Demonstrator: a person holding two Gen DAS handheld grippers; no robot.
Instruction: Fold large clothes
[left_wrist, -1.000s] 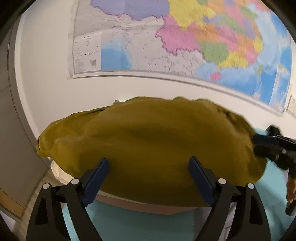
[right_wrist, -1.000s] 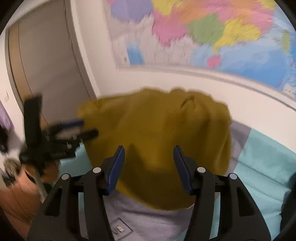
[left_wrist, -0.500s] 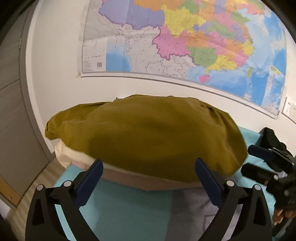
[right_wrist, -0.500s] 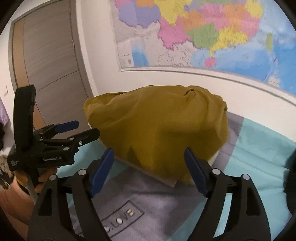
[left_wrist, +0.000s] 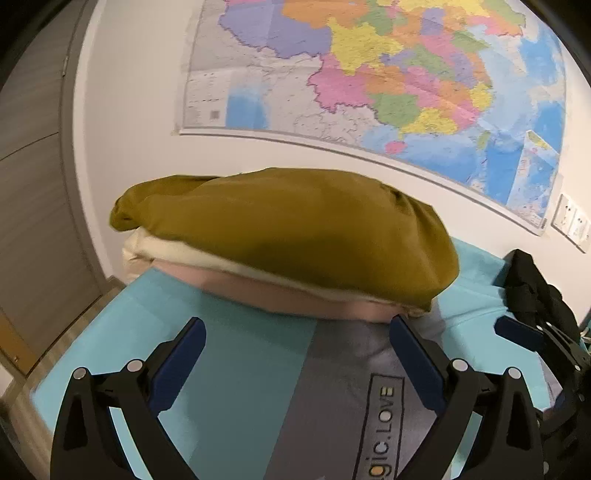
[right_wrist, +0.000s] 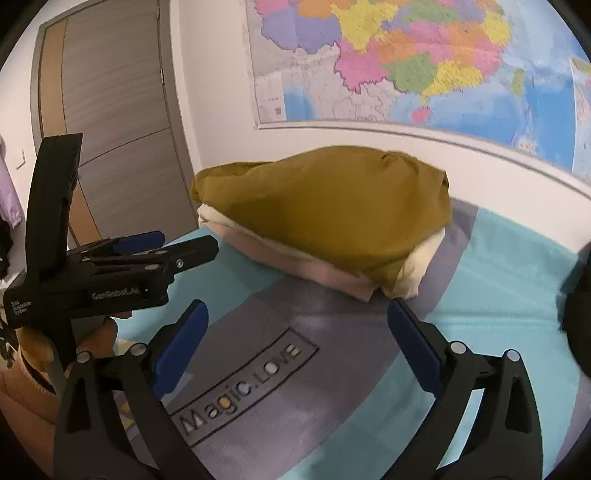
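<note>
You pulled both grippers back from the mustard garment (left_wrist: 295, 229); left gripper (left_wrist: 295, 358) and right gripper (right_wrist: 297, 343) gaped wide, empty; it topped perhaps two folded pieces.

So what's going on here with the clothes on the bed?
A person is folding clothes with a hand-held gripper in each hand. Right now both the left hand-held gripper and the right hand-held gripper are open and hold nothing. A folded mustard garment lies on top of a cream garment and a pink garment, stacked on the bed by the wall under the map.
</note>
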